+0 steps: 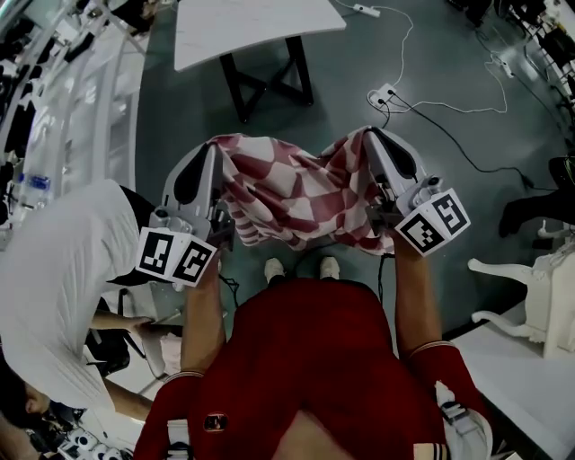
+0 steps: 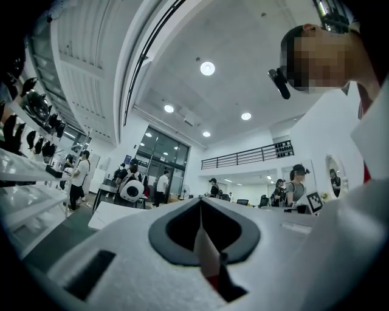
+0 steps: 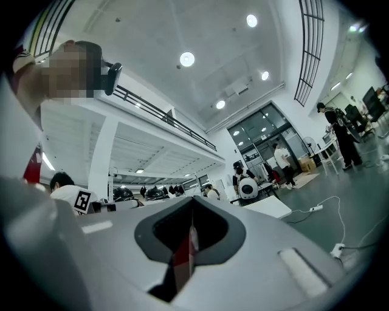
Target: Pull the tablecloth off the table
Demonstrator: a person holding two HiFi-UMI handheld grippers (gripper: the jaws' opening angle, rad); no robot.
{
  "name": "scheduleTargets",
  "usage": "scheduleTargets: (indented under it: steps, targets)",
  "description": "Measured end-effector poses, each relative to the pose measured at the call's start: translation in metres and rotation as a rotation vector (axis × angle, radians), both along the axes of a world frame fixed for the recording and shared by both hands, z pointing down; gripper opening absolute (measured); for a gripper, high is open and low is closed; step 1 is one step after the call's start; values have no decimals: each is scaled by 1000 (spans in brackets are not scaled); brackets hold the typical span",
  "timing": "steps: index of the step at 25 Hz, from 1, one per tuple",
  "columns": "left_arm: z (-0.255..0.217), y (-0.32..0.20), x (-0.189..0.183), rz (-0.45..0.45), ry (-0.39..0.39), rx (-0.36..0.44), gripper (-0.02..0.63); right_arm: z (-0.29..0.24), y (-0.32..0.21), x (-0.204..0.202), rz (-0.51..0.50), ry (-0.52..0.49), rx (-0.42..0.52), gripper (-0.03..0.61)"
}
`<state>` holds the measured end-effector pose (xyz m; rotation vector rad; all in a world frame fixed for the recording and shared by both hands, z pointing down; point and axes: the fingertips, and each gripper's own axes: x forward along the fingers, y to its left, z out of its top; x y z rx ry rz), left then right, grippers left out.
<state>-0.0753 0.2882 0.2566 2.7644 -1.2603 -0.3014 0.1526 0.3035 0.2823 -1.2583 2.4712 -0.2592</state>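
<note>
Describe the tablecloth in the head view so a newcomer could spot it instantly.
From the white table with black legs at the top of the head view, drop to the two grippers below it. The tablecloth hangs bunched between left gripper and right gripper, each shut on an edge. It alone is red-and-white checked; the person's top beneath is plain red.

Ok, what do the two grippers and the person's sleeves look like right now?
The left gripper and right gripper are pale grey tapered shells, each with a black teardrop inset. Each carries a white cube with black square markers near the hand. The person wears a dark red top; its sleeves end in pale-trimmed cuffs, leaving the forearms bare.
</note>
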Motion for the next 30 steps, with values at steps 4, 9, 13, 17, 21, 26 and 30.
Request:
scheduleTargets:
  steps: [4,9,13,17,21,26,30]
  targets:
    - [4,-1,-1,2,3,-2,9,6,2,-1,15,18,-11,14]
    - [3,-9,-6,3,6,-9,9,8,-4,-3,35,30,-28,14]
    - [2,-18,-11,5,7,-14,9,6,-12,-6,39,29,-32,15]
    - [6,-20,-10,4,3,-20,9,8,-14,-4,38,29,-31,14]
    - [9,-21,-8,6,-1,-26,9,10,-15,-3,38,28,-34,15]
    - [9,-26,-5,9,-7,-31,9,11,-20,-1,36,28,-41,15]
    - [14,-20,-2,11,-10,-27,9,17,-14,3,36,25,-37,15]
